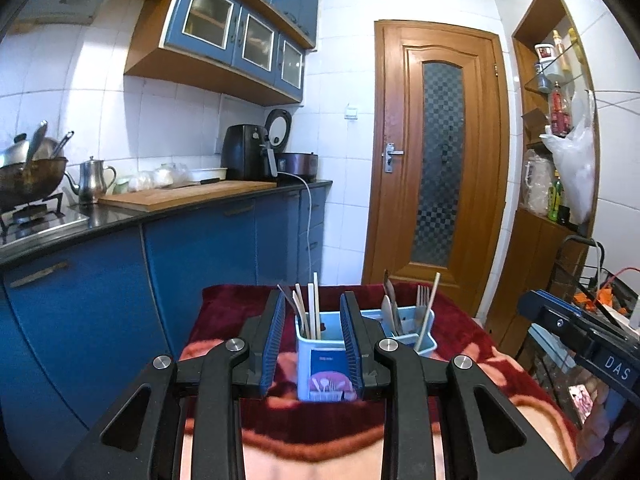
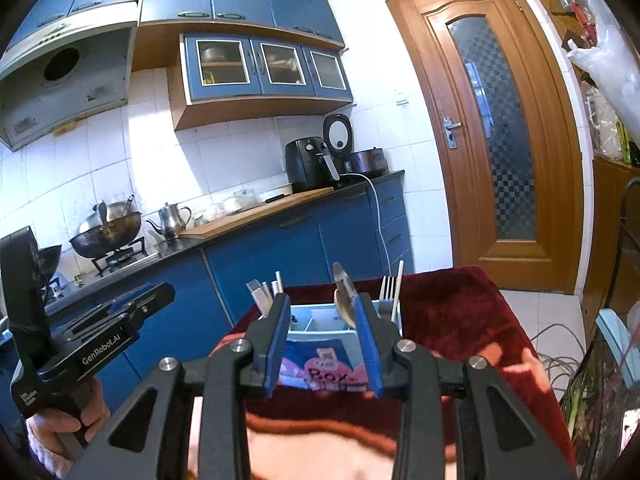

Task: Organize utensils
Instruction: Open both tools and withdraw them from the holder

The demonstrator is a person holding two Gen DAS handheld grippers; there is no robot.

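Pale-blue plastic utensil caddy [image 1: 320, 354] standing on dark-red plush cloth [image 1: 460, 320], chopsticks [image 1: 312, 308] in left compartment, spoons [image 1: 389, 312] and fork [image 1: 422, 300] right. Left gripper [image 1: 312, 344] and right gripper [image 2: 322, 344] partly spread, empty, short of caddy. Compartment floors hidden; label blurred.

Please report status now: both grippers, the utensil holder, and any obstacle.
Left gripper open, empty. Right gripper open, empty. Blue utensil holder upright on red blanket, chopsticks, spoons and fork sorted inside. Nothing in the way.

"GenRobot.AI" on left gripper [image 2: 132, 304]; "DAS", perhaps cropped, on right gripper [image 1: 532, 304]
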